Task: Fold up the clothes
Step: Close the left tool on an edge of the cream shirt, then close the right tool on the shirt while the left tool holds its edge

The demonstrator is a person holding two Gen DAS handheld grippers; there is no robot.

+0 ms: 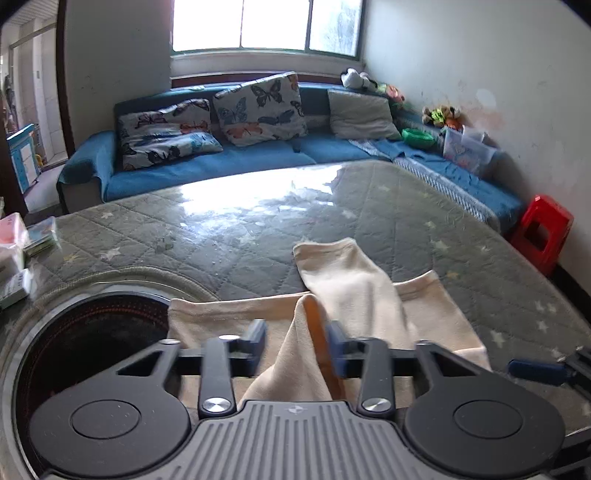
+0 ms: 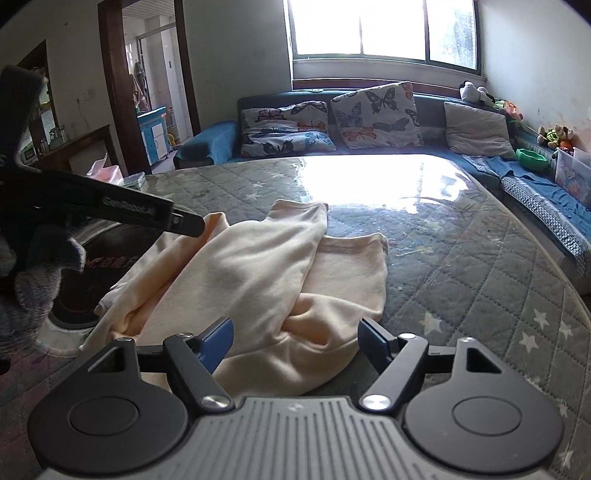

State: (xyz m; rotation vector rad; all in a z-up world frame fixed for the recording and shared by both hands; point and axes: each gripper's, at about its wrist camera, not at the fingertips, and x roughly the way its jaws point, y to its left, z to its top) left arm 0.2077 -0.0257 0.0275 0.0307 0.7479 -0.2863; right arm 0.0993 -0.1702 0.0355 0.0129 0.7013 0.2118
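Left wrist view: the left gripper [image 1: 297, 345] sits low over the near edge of the cream garment [image 1: 354, 291], its blue fingers [image 1: 258, 341] set a little apart with a raised ridge of the cloth standing between them; whether the pads actually pinch that ridge cannot be told.
Left gripper pose: level, pointing forward across the table toward the sofa [image 1: 229, 162], with the dark round cooktop [image 1: 92, 350] just below and to its left.
Right wrist view: the right gripper [image 2: 295, 345] is released, its fingers [image 2: 218, 343] spread wide on either side of the bunched near end of the garment, with no pad seen pressing the cloth.
Right gripper pose: low and level, aimed forward along the cloth; the left gripper's black body [image 2: 110, 210] reaches in from the left side above the garment's far-left edge.
Garment: it lies on the quilted grey table cover [image 2: 461, 266], with one long tube of cloth laid diagonally over a flatter part beneath.
Surroundings: butterfly cushions [image 2: 376, 114] lean on the sofa under the window [image 2: 384, 29], and a red stool [image 1: 541, 232] stands at the right.
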